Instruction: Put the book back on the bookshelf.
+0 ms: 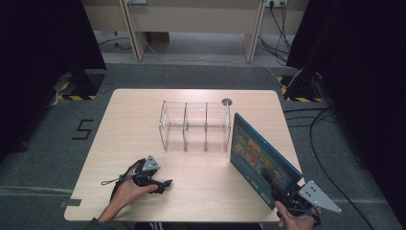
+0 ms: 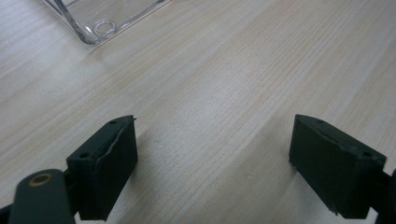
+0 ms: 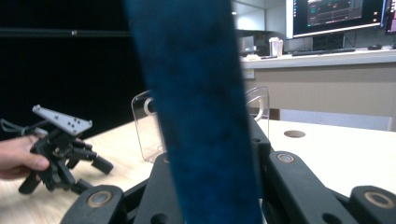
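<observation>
Two grippers in use. Right gripper [image 1: 276, 190] is clamped on a blue book [image 1: 261, 160], held upright on edge just ahead of it. Clear divided organizer [image 1: 195, 126] stands immediately beyond the book. Left gripper [image 1: 163, 185] rests on the table [image 1: 129, 124], jaws apart, nothing between them.

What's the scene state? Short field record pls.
surface: table
rack: clear rack, three bays, nothing in them
book: blue book, tilted on edge right of rack
right claw: shut on book's near corner
left claw: open, holds nothing, resting on table
next, likely: book into a rack bay
</observation>
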Tool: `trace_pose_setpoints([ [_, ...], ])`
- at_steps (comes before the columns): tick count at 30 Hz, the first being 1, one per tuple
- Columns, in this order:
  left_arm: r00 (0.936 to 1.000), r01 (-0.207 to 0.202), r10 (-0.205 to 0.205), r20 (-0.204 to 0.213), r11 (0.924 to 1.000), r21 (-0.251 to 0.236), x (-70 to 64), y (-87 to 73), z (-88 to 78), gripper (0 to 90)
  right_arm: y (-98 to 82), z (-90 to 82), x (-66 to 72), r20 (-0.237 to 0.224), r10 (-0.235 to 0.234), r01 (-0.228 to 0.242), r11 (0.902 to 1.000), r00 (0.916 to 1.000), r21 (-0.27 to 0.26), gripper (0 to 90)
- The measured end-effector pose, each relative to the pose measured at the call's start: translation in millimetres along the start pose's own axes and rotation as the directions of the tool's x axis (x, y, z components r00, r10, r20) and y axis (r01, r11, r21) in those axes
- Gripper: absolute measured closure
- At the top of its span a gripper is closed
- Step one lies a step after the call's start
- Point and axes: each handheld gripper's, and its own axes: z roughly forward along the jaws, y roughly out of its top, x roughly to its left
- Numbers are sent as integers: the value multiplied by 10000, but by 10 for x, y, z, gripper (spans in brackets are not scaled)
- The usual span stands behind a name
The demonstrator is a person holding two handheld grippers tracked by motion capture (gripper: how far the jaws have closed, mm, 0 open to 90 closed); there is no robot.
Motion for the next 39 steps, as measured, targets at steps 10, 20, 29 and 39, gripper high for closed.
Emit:
trace_pose_setpoints([
  [10,10000,-16,16,21,10000,-1,0,3,2,145,40,3,-68,-9,489,-489,9977,9988,-479,812],
  [20,10000,-16,16,44,10000,-5,0,2,2,146,177,50,-4,-146,497,-505,9968,9987,-627,815],
  [29,10000,7,-7,30,10000,14,44,-11,-15,146,292,329,59,-167,532,-541,9971,9984,-542,816],
  [39,10000,73,-73,-28,10000,18,84,-31,-35,146,326,658,88,240,788,-775,9956,9966,-529,816],
])
